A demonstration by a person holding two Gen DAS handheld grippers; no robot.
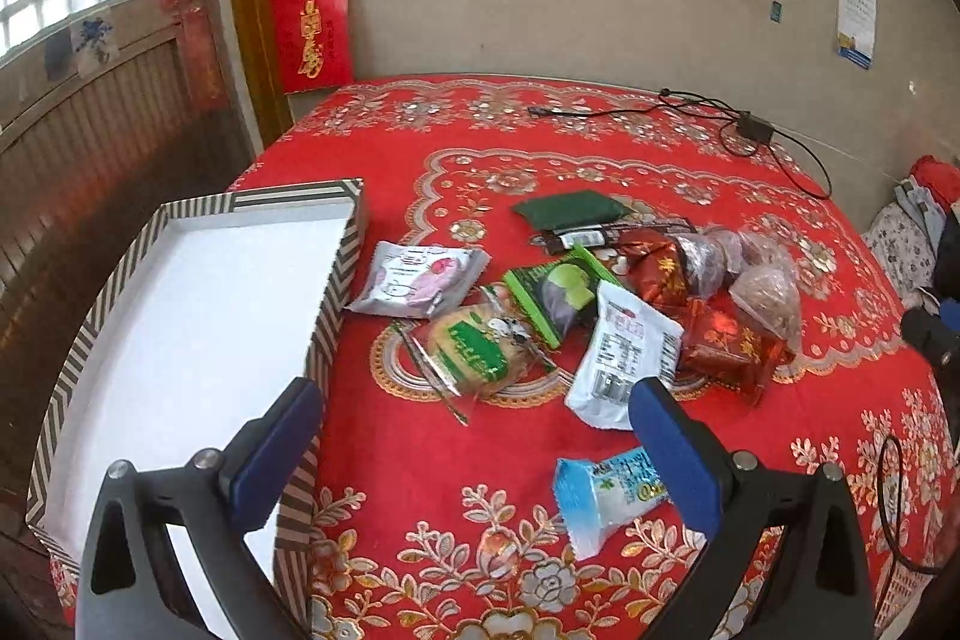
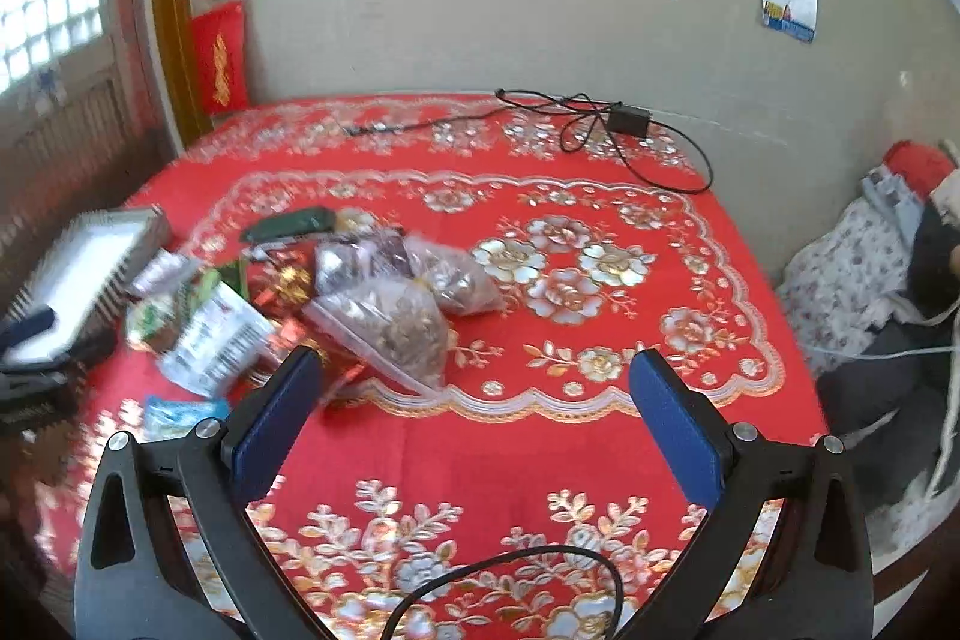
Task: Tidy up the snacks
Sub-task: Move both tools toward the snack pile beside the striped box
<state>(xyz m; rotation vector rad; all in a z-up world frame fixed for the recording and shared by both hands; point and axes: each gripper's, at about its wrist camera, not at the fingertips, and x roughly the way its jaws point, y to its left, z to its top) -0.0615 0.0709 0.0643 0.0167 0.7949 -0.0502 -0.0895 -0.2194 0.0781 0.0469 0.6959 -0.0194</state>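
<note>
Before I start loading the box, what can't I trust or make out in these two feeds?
- Right wrist view: the snack pile and striped box are motion-blurred; labels unreadable.
- Left wrist view: the left tool finger covers part of the light-blue packet and the box's near corner.
- Left wrist view: red packets and clear bags overlap; exact count unclear.
- Left wrist view: the right tool is cut off at the right edge.

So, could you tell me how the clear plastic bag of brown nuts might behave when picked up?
The clear plastic bag of brown nuts looks floppy, so it would probably sag around the fingers. Its loose contents would likely shift. The glossy film may slip.
</note>
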